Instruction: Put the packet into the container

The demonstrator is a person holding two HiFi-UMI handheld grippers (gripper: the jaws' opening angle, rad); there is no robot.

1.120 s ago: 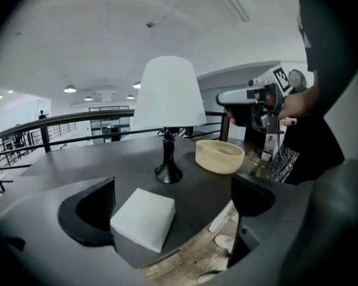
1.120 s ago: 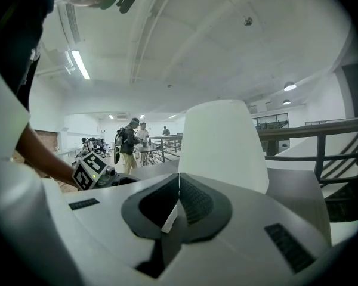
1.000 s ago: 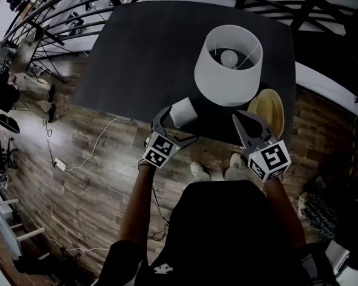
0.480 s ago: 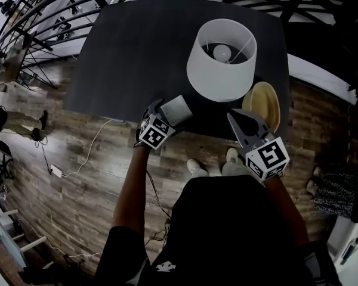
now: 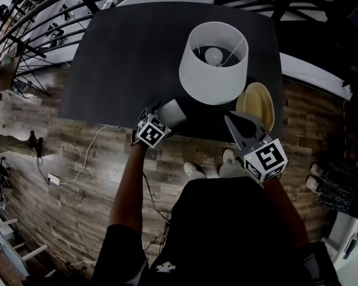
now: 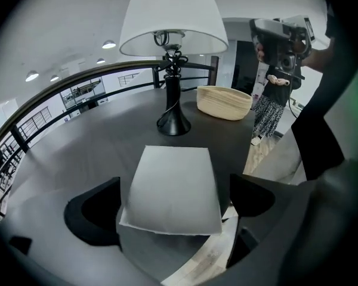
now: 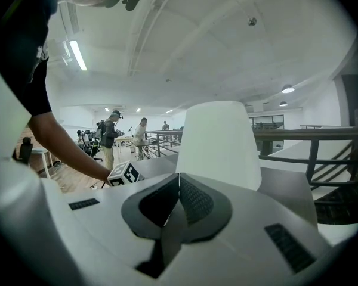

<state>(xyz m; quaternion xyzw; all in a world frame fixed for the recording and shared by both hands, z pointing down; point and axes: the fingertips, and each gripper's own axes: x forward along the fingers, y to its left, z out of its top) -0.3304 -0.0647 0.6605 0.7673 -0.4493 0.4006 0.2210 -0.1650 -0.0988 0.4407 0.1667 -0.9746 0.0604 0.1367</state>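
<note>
1. Left gripper [image 6: 171,202]: the jaws are spread wide and straddle the packet [image 6: 170,186]. One jaw sits just beside the packet's left edge and the other a little apart from its right edge. Nothing is clamped yet.
2. Right gripper [image 7: 178,186]: the jaws are pressed together with nothing between them. It is held up at the desk's near edge, to the person's right.
3. The packet is pale, flat and rectangular. It lies at the near edge of the dark desk [image 5: 131,52], in front of the lamp [image 5: 213,61]. Whether its near corner rests on the rim or overhangs it cannot be told.
4. On handling, the packet looks light, thin and pliant, so it is likely to sag or fold if pinched at a corner. Its smooth face may also slip. The surest hold appears to be across the two long sides near the middle — where the jaws already flank it — closed firmly but without crushing.
5. The container [image 6: 224,102], a shallow pale bowl with an open top, stands on the desk beyond and to the right of the lamp's black base, well apart from the packet.
6. The lamp's wide white shade hangs over the stretch between packet and container — the carry will probably need to pass low and to the right of the stem.
</note>
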